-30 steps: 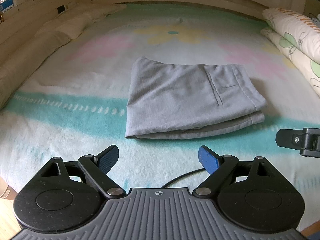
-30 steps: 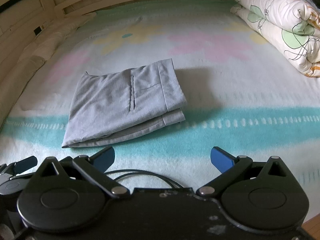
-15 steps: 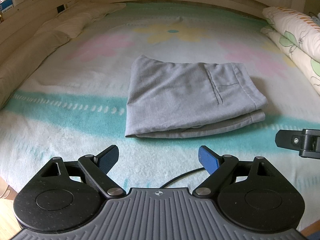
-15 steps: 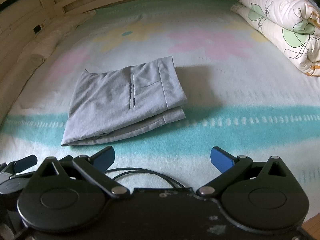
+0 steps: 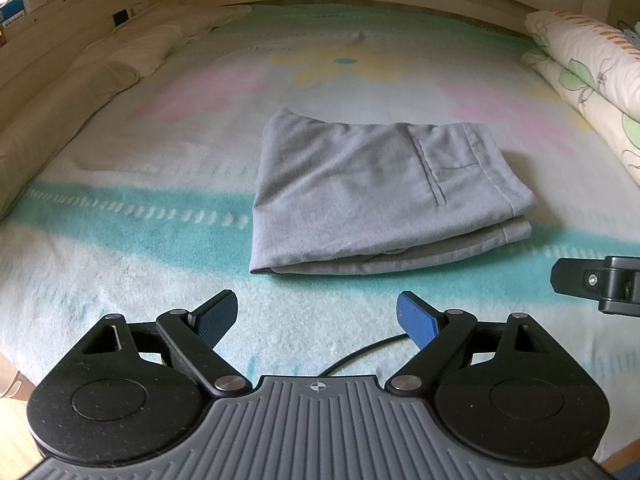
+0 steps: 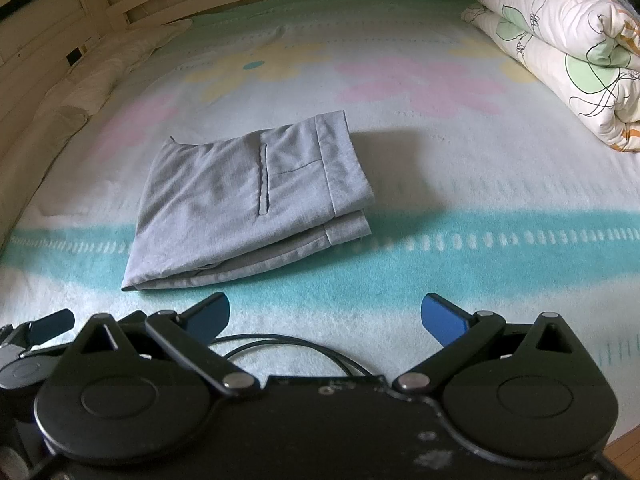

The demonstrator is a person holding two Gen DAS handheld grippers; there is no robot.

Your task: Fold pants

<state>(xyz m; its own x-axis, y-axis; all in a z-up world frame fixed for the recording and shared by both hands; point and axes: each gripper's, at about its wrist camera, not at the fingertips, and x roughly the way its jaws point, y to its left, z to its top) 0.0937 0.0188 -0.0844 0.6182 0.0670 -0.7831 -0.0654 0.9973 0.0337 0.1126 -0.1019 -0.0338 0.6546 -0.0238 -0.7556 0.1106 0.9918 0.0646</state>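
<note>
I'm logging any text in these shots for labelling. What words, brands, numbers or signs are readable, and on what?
None can be read.
Blue box at the far left edge, left wrist view: white markings, too small and blurred to read.
Left tool's grey body: a crosshair mark only, no lettering.
Folded grey pants: no label visible.

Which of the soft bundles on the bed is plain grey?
The folded pants in the middle; the rolled quilt at the right edge is white with printed flowers.

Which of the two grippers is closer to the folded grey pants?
Left. The left gripper sits just short of the pants, facing their near folded edge. The right gripper is off to their right, farther away. Neither touches them.
</note>
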